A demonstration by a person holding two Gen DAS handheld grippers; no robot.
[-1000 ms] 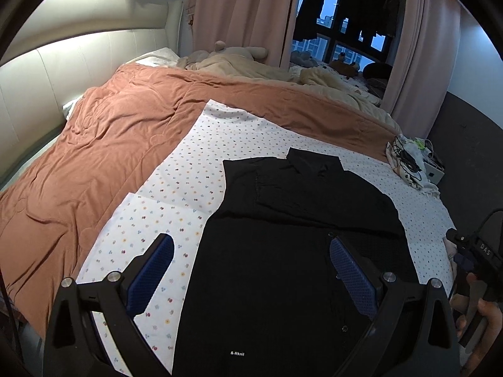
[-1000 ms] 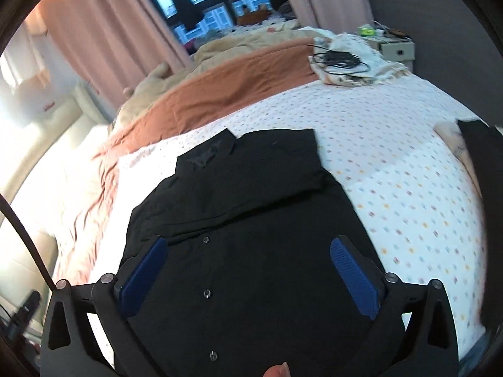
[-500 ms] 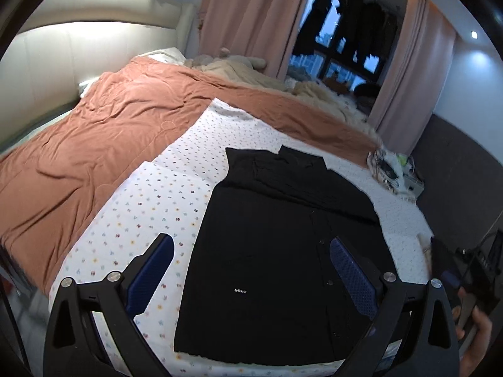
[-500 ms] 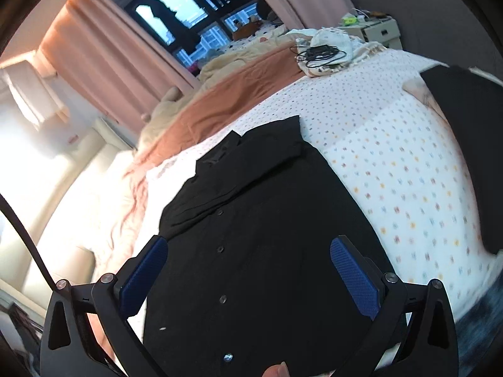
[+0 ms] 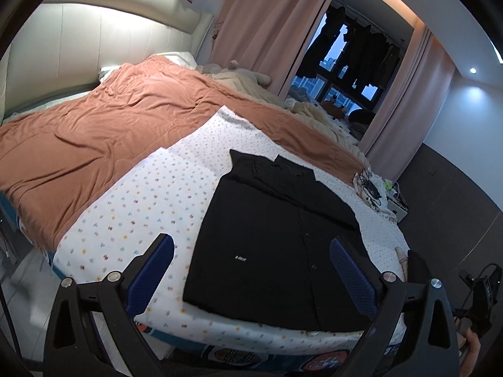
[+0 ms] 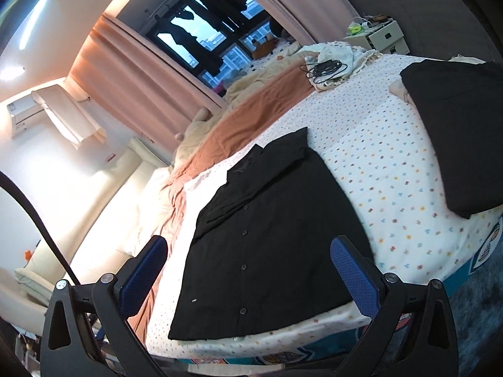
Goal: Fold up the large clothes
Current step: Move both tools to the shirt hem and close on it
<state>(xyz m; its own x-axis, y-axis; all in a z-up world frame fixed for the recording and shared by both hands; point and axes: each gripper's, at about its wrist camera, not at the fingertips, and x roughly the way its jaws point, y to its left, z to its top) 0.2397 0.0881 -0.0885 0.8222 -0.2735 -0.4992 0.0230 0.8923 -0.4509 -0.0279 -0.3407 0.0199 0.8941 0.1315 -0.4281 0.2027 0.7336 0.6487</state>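
A black button-up shirt point(image 5: 276, 242) lies flat on the dotted white sheet point(image 5: 151, 194), front up, sleeves folded in across the chest, collar at the far end. It also shows in the right wrist view point(image 6: 267, 235). My left gripper point(image 5: 251, 270) is open and empty, held back from the bed above the shirt's hem. My right gripper point(image 6: 248, 270) is open and empty too, also off the bed's near edge. The right gripper's body point(image 5: 481, 295) shows at the far right of the left wrist view.
A second black garment point(image 6: 462, 132) lies on the sheet to the right. An orange-brown duvet point(image 5: 94, 132) covers the left and far side of the bed. Cables on a cloth point(image 6: 327, 69) and a white nightstand point(image 6: 386, 36) stand at the far right corner. The bed's near edge point(image 6: 283, 339) runs under both grippers.
Both grippers have pulled back and up from the shirt, so the whole shirt and the bed's near edge now show. The shirt has not moved.
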